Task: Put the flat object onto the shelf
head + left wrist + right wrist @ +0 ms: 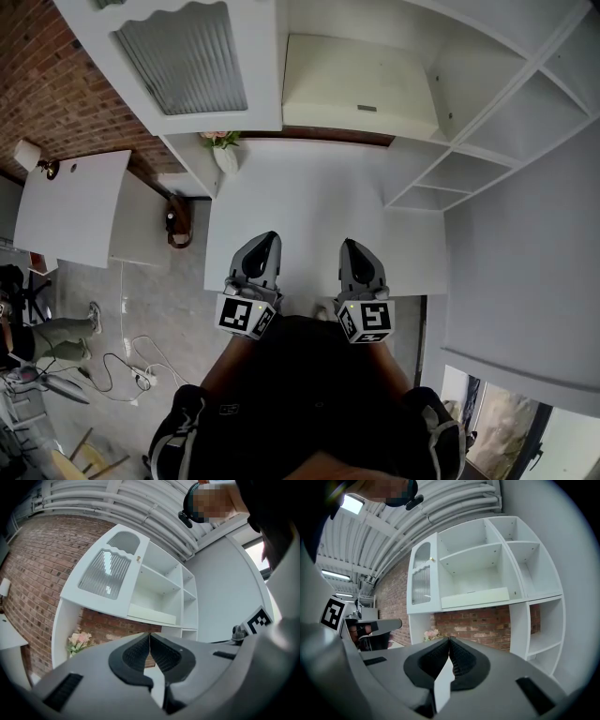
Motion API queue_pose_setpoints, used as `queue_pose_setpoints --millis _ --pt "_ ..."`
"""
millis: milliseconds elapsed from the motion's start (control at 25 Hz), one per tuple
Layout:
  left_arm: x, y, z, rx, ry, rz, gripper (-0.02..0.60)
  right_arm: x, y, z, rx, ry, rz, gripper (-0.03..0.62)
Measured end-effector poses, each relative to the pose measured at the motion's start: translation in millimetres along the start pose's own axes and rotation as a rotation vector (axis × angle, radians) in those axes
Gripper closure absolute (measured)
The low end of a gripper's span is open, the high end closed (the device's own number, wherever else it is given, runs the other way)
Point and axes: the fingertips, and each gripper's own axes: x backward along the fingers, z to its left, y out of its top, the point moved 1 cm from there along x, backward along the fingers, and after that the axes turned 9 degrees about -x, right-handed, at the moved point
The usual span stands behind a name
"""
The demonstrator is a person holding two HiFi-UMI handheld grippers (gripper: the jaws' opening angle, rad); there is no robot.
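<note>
A flat cream panel [361,89] lies on the lower shelf of the white cabinet [487,56], leaning near its back wall. The left gripper view shows the panel [152,614] and so does the right gripper view [476,597]. Both grippers hang close to the person's body over the near edge of the white table [309,206], well short of the cabinet. My left gripper [267,236] is shut with nothing between its jaws [149,637]. My right gripper [350,244] is likewise shut and empty [449,640].
A vase of pink flowers [223,145] stands at the table's back left, under the ribbed-glass cabinet door [187,56]. Open cubbies [450,178] run down the cabinet's right side. Another white table [70,206] stands to the left, with cables [131,370] on the floor.
</note>
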Motion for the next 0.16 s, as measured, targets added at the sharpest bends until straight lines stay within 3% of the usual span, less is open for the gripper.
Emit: queue_pose_setpoints --millis 160 --pt "2.1 0.0 0.0 0.002 0.001 0.001 0.568 1.7 -0.1 1.7 0.005 -0.004 -0.008 0.566"
